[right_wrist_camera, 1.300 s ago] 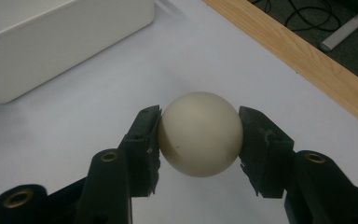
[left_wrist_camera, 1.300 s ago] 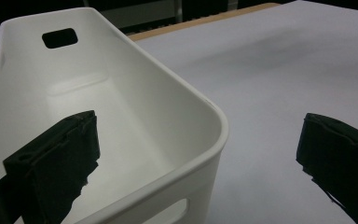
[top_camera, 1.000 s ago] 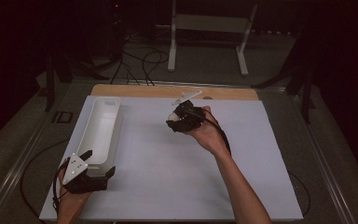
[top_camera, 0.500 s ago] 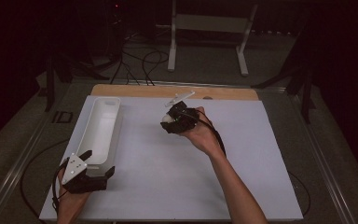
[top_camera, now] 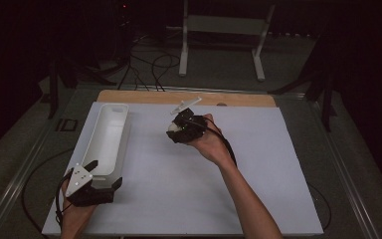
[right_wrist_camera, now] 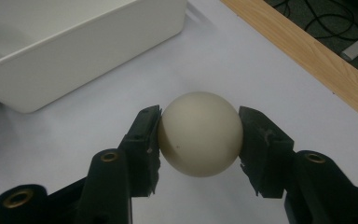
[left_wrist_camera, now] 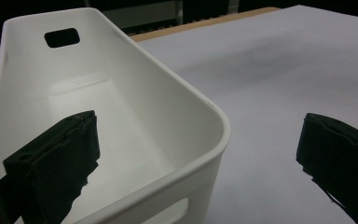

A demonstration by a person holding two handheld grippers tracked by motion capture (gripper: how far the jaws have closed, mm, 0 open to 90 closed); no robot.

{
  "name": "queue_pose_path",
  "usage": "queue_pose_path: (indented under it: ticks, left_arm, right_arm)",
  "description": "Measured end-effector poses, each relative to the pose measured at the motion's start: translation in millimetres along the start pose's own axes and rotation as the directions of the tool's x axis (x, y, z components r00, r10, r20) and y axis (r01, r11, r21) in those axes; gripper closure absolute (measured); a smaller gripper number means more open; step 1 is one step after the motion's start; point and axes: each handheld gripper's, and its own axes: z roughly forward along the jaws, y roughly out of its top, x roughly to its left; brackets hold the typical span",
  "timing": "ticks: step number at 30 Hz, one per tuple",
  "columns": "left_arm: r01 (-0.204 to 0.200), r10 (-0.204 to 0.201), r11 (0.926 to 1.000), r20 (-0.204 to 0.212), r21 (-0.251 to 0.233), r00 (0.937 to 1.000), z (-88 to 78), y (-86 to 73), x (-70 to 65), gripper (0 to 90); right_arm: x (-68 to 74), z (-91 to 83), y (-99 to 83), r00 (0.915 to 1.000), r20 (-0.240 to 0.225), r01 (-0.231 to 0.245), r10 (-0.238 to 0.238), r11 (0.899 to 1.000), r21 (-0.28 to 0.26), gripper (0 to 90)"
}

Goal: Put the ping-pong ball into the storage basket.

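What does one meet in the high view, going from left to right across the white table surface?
Left claw → white bin → cream ball held in the right claw → bare white table surface.

This looks like a lab or recording studio set up for tests, not a home. A wooden bench covered by a plain white sheet stands lit in an otherwise dark room. Behind it, black cables trail loosely across the grey carpeted floor, beside a white metal stand and dark tripod legs.
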Motion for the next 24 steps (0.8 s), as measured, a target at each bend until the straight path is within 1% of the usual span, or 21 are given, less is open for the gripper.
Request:
queue_pose_path:
  ticks: [11,24]
  left_arm:
    - [-0.002,0.002,1.0000,0.001,0.002,1.0000,0.5,-0.1,-0.2,0.0]
    - [0.000,0.000,1.0000,0.002,0.001,1.0000,0.2,-0.1,0.0,0.0]
  right_arm:
    - [4.0,3.7,2.8,0.9999,-0.008,0.007,-0.007,1.000,0.003,50.4]
    - [11.8,6.4,9.4,0.9997,-0.018,0.013,-0.013,1.000,-0.006,50.4]
